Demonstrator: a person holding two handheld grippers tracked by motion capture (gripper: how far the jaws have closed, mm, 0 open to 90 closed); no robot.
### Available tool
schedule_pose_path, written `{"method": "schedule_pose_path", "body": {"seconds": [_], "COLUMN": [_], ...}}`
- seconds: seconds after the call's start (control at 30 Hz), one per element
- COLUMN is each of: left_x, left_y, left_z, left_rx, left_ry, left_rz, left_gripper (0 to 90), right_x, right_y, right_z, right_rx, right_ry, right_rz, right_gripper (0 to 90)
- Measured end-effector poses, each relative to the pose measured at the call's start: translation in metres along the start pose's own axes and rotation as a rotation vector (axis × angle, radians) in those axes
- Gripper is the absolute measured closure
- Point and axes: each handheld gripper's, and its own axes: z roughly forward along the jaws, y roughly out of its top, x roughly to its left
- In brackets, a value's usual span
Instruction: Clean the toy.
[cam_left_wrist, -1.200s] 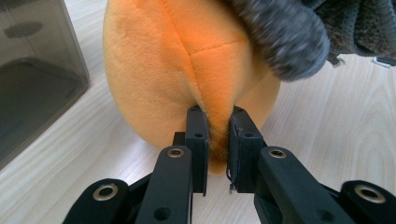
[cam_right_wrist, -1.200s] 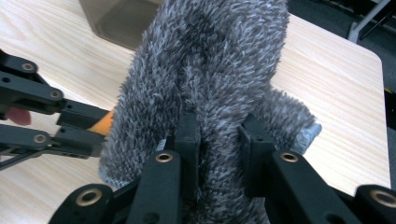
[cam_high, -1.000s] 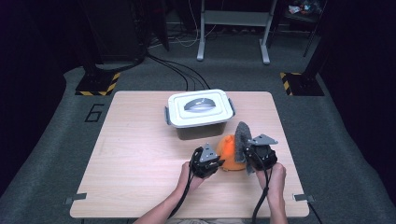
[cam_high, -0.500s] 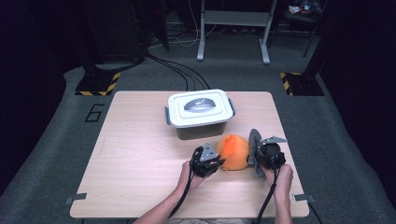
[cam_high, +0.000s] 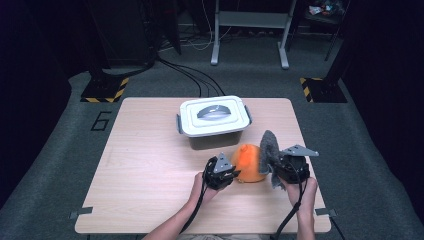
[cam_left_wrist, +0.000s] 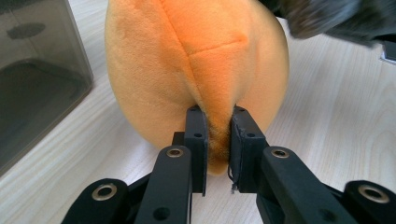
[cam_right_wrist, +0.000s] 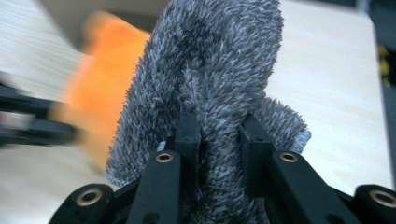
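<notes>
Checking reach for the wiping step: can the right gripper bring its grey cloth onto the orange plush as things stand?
Probably yes: the right gripper holds the grey cloth beside the orange plush, nothing between.

One worktop (cam_high: 150, 165) carries three loose things: one orange plush toy (cam_high: 248, 162), one grey fuzzy cloth (cam_high: 270, 147) and one lidded plastic box (cam_high: 212, 117). Two hand-held grippers are at work, the left hand-held gripper (cam_high: 231, 174) and the right hand-held gripper (cam_high: 278, 167), with two hands behind them and one cable trailing from each.
</notes>
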Motion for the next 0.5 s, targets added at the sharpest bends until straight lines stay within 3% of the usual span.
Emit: {"method": "schedule_pose_path", "body": {"seconds": [0.07,0.17,0.27,0.37,0.5], "left_x": [-0.001,0.000,0.000,0.000,0.000], "left_y": [0.000,0.000,0.000,-0.001,-0.001], "left_z": [0.000,0.000,0.000,0.000,0.000], "left_rx": [0.002,0.004,0.005,0.002,0.000], "left_ry": [0.002,0.001,0.003,0.001,-0.001], "left_rz": [0.000,0.005,0.005,0.006,0.005], "left_gripper": [79.1,79.0,79.0,79.0,78.9], "right_x": [0.015,0.032,0.042,0.037,0.025], "right_y": [0.008,0.015,0.014,0.011,0.004], "right_z": [-0.003,0.007,0.021,0.024,0.023], "right_rx": [-0.013,0.008,0.048,0.049,0.075], "right_ry": [0.024,0.043,0.015,0.003,-0.052], "right_rz": [-0.049,-0.117,-0.148,-0.121,-0.084], "right_gripper": [72.7,72.6,72.7,72.7,72.7]}}
